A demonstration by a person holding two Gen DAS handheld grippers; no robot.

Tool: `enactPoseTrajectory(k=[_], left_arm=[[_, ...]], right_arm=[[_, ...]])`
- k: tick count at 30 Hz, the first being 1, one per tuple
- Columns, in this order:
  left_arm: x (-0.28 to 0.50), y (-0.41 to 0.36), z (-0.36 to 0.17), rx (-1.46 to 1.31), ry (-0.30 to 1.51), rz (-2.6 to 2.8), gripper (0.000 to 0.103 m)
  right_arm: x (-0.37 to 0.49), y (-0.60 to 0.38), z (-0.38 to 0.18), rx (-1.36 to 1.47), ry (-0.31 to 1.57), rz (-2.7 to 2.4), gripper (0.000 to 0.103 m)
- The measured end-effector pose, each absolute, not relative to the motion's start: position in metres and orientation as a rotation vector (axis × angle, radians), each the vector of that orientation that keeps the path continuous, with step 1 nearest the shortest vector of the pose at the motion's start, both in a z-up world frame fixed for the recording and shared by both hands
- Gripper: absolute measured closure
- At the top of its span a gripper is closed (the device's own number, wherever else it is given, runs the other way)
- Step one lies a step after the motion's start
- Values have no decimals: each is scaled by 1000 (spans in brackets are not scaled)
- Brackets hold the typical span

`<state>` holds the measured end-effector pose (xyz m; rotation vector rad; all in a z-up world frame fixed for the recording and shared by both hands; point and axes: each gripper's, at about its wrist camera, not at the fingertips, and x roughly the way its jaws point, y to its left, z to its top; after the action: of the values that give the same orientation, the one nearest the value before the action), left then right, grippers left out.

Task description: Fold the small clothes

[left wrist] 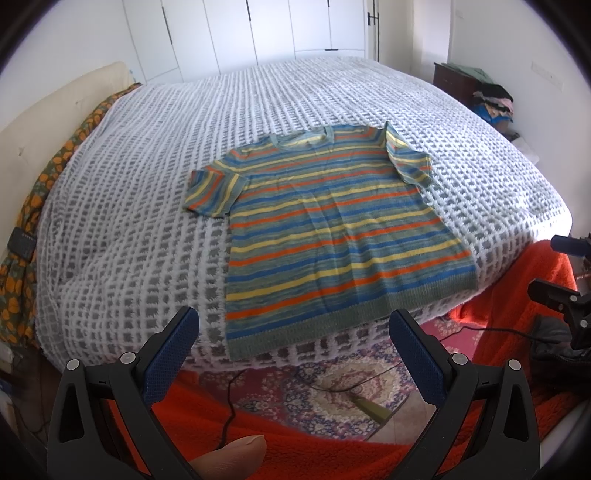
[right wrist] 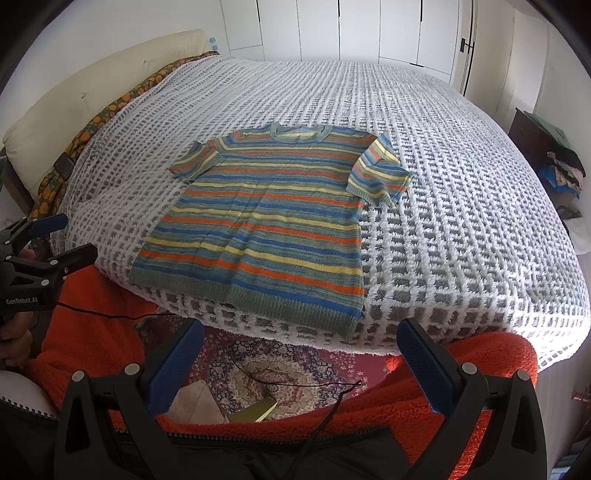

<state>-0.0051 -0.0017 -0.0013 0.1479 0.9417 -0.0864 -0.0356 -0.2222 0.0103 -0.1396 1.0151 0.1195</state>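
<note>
Tee [left wrist: 332, 236] lies flat on the bed [left wrist: 147, 184], hem at the near edge, nothing folded yet imo. Left gripper [left wrist: 295, 354] and right gripper [right wrist: 301, 363] both wide apart, empty, hovering short of it. Next prob: grab a sleeve/side.

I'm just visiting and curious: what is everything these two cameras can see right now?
shirt: one, striped blue, orange, yellow and green, flat at the near edge of the bed
blanket: one, white and grey, covering the bed
headboard: one, cream, left of the bed
floral cloth: one, orange and green, along the headboard
wardrobe: one, white, behind the bed
clothes pile: one, mixed colours, far right
rug: one, patterned, on the floor
left gripper: one, black and blue, open
right gripper: one, black and blue, open
</note>
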Motion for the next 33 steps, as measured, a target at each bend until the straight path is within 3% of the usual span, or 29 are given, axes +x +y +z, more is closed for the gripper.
enactPoseTrajectory(k=[33], left_arm=[[-1, 4, -5, 141, 963, -70, 0]], right_arm=[[-32, -219, 2, -151, 1039, 139, 0]])
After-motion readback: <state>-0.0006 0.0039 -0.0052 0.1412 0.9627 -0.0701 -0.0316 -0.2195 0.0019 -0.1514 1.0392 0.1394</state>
